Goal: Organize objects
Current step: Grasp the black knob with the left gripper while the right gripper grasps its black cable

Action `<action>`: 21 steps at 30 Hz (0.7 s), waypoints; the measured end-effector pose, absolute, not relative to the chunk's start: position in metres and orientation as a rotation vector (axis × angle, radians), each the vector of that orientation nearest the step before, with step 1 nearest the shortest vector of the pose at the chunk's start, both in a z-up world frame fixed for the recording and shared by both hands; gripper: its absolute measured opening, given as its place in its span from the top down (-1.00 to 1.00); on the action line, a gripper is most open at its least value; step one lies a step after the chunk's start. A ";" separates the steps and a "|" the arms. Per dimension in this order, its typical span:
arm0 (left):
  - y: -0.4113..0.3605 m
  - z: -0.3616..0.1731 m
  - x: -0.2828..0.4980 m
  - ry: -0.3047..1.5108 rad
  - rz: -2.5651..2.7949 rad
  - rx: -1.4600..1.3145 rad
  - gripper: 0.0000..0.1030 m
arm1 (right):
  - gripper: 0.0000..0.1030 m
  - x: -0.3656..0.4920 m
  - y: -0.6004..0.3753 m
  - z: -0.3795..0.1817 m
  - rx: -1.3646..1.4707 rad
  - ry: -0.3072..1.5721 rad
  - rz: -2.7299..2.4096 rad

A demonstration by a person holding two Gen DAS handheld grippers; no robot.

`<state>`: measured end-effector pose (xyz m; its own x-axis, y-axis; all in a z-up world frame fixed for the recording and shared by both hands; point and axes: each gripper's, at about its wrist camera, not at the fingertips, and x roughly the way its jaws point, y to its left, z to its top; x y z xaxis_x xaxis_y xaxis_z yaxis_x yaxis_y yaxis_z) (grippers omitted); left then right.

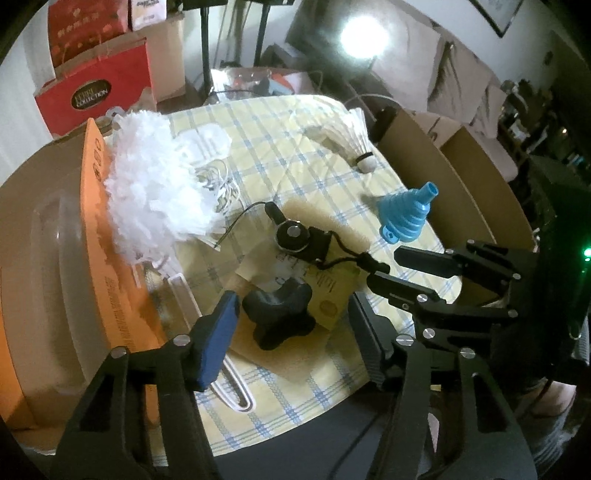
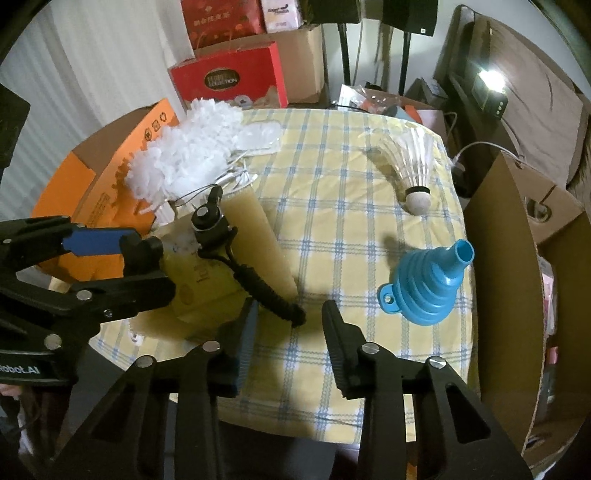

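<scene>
A black star-shaped knob [image 1: 280,317] lies on a yellow packet [image 1: 328,295], between the wide-apart fingers of my open left gripper [image 1: 291,297]. A black clip device [image 1: 295,236] trails a braided strap [image 2: 266,291]. The strap's end lies at the fingertips of my open right gripper [image 2: 291,306], which holds nothing. On the checked cloth [image 2: 332,166] also rest a blue collapsible funnel [image 2: 424,284], a shuttlecock [image 2: 410,166] and a white fluffy duster [image 2: 192,147]. Each gripper shows in the other view: the right gripper [image 1: 384,266], the left gripper [image 2: 151,262].
An orange box [image 1: 96,192] with a clear plastic tub [image 1: 55,273] borders the table's left side. An open cardboard box [image 2: 517,258] stands against the right edge. Red gift bags [image 2: 229,81] sit behind. A lamp [image 1: 364,35] glares at the back.
</scene>
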<state>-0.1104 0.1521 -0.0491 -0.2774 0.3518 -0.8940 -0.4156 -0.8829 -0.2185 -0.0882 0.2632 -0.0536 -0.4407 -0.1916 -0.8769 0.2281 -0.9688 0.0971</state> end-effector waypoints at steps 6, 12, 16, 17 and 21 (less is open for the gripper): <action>0.149 -0.053 -0.112 0.075 2.193 -1.515 0.10 | 0.48 -0.091 0.262 -0.059 1.510 0.055 -2.454; 0.148 -0.053 -0.114 0.059 2.191 -1.511 0.30 | 0.45 -0.089 0.255 -0.059 1.493 0.143 -2.465; 0.148 -0.053 -0.114 0.060 2.192 -1.506 0.38 | 0.32 -0.088 0.251 -0.060 1.474 0.203 -2.465; 0.149 -0.053 -0.114 0.060 2.191 -1.503 0.38 | 0.32 -0.089 0.250 -0.061 1.468 0.226 -2.462; 0.149 -0.053 -0.114 0.051 2.188 -1.500 0.39 | 0.32 -0.091 0.242 -0.064 1.468 0.370 -2.462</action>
<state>-0.1142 0.1494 -0.0526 -0.2816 0.3663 -0.8869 -0.4076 -0.8824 -0.2350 -0.0908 0.2421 -0.0638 -0.4607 -0.0838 -0.8836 0.3395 -0.9365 -0.0882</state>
